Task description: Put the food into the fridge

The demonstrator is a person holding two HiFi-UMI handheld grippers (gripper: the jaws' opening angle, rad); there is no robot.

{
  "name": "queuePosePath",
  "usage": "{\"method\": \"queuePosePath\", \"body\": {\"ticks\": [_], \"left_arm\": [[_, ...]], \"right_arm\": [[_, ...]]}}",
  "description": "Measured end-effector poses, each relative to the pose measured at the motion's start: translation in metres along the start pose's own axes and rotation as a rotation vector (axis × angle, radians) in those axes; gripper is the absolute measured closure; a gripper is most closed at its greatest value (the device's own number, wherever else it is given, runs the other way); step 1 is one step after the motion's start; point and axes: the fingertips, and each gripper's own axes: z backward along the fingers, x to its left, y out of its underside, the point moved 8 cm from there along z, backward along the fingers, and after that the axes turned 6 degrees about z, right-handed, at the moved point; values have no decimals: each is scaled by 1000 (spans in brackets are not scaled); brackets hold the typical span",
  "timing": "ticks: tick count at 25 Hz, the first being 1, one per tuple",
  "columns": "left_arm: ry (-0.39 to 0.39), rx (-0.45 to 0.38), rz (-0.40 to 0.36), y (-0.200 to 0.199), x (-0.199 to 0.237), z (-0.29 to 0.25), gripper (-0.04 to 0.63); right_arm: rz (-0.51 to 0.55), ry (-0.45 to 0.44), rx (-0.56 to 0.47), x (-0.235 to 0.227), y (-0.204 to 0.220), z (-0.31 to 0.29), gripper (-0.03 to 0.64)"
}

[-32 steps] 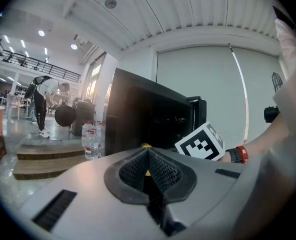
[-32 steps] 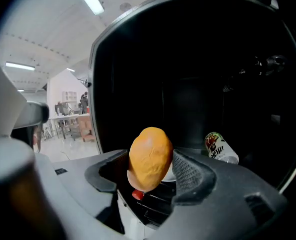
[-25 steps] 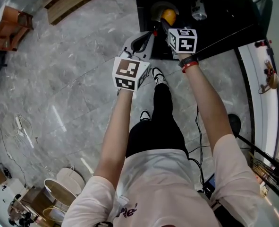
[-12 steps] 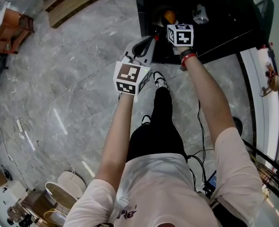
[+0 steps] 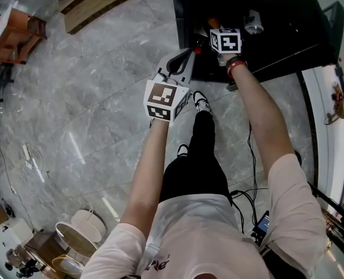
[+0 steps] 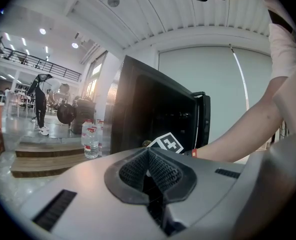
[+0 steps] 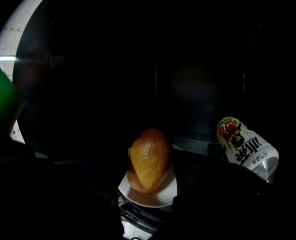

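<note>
A golden bread roll (image 7: 149, 159) lies on a small white plate (image 7: 160, 195) inside the dark fridge (image 5: 276, 28). My right gripper (image 7: 145, 206) is shut on the plate's near rim, its jaws barely visible in the dark. From the head view the right gripper (image 5: 226, 40) reaches into the fridge opening, with the roll (image 5: 211, 23) just beyond it. A labelled drink bottle (image 7: 245, 148) lies on its side right of the plate. My left gripper (image 6: 148, 171) is shut with nothing in it and hangs outside the fridge (image 6: 153, 114), to its left front.
The fridge door (image 6: 203, 121) stands open on the far side. Wooden steps (image 5: 102, 4) run along the back left, with water bottles (image 6: 90, 139) on them. A white counter edge (image 5: 329, 115) curves at the right. Round stools (image 5: 78, 243) stand at the bottom left.
My right gripper has pushed deeper into the fridge with the plate and roll. The left gripper has drifted slightly right and stays shut.
</note>
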Motion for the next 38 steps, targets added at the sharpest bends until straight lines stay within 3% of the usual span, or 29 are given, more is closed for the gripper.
{"method": "queuePosePath", "body": {"ticks": [9,21,29,38], "left_arm": [[-29,9,20,1,8,5,577],[-20,14,31,-1,2,4,577],[-25,63,21,-12,-12,17,577],[-49,77,45,-56,-29,45,577]], "right_arm": [[-111,-21,18,-7,-7,-10,313],[-104,-27,27,-12,-3,7,291],[-119,-24,11,-9,-10,59,296],[-182,-27,-33,2,-38,149,321]]}}
